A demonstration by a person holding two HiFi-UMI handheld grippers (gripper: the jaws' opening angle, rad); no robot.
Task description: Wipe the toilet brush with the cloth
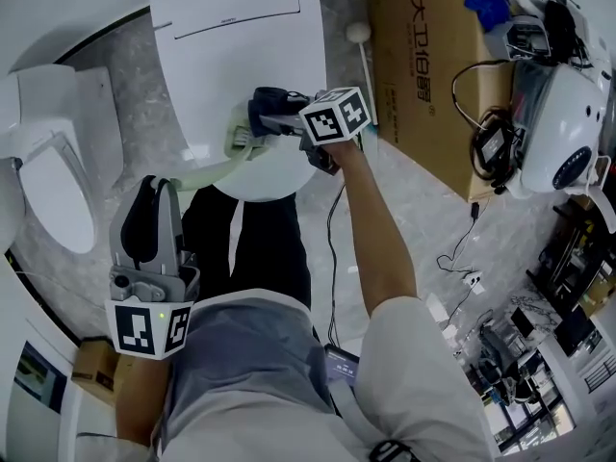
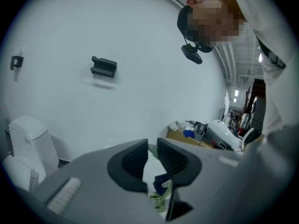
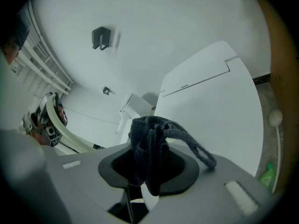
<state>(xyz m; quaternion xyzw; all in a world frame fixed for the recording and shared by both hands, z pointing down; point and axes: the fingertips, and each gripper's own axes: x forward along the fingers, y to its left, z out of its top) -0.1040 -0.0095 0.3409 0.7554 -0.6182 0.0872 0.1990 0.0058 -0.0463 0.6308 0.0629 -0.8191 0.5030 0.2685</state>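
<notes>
Head view: cloth (image 1: 268, 104) against toilet brush (image 1: 239, 141) near lid (image 1: 231, 37) edge

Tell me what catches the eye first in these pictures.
The right tongs clamp a dark cloth right by the head of the pale green toilet brush, over the closed white toilet lid at top centre. At lower left, the left tongs grip the brush's curved handle.
</notes>
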